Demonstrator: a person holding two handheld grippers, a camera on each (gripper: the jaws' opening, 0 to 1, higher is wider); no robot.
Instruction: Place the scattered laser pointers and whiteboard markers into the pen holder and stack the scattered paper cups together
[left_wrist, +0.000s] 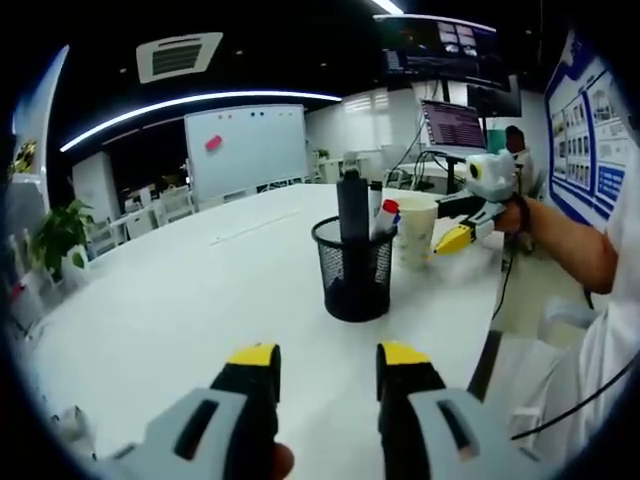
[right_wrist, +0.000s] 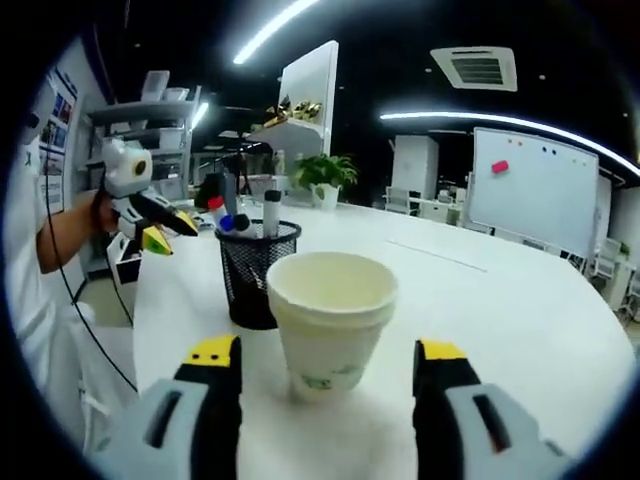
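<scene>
Right claw (right_wrist: 325, 365) wide around cup (right_wrist: 329, 322), left claw (left_wrist: 328, 367) wide, holder (left_wrist: 353, 268) ahead

On the worktop (right_wrist: 520, 310), markers (right_wrist: 270, 212) stand in the pen holder (right_wrist: 255, 270); the paper cup (right_wrist: 330, 325) stands just beside the holder.

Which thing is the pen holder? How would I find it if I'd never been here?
Look at the big white table. Near its edge stands a black wire-mesh cup, the pen holder, with markers sticking up out of it. Right beside it is a white paper cup, but that one is solid and pale, while the holder is dark and see-through.
</scene>
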